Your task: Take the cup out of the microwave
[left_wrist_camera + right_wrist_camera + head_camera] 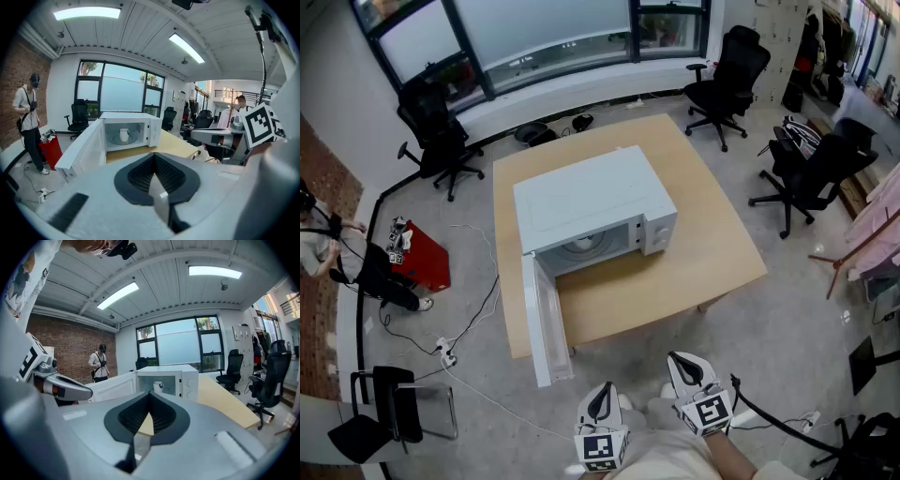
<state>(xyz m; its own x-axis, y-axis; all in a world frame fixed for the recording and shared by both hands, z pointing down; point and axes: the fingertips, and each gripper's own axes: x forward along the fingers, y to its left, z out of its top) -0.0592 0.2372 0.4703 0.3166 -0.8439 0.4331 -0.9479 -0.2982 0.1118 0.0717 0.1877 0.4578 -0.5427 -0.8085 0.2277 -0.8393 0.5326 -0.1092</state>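
A white microwave (pixel 591 192) stands on a wooden table (pixel 694 253), its door (pixel 546 323) swung open toward me on the left. Inside on the turntable stands a small white cup (pixel 123 135), which the right gripper view also shows (pixel 158 386); from the head view I cannot make the cup out. Both grippers hover off the table's near edge, well short of the microwave. My left gripper (pixel 602 396) (pixel 157 180) is shut with nothing in it. My right gripper (pixel 684 367) (pixel 149 420) also looks shut and holds nothing.
Black office chairs (pixel 727 70) stand around the table, one at the far left (pixel 441 136) and one at the right (pixel 811 178). A red box (pixel 420 255) and cables (pixel 459 347) lie on the floor at left. A person (pixel 28 119) stands near the brick wall.
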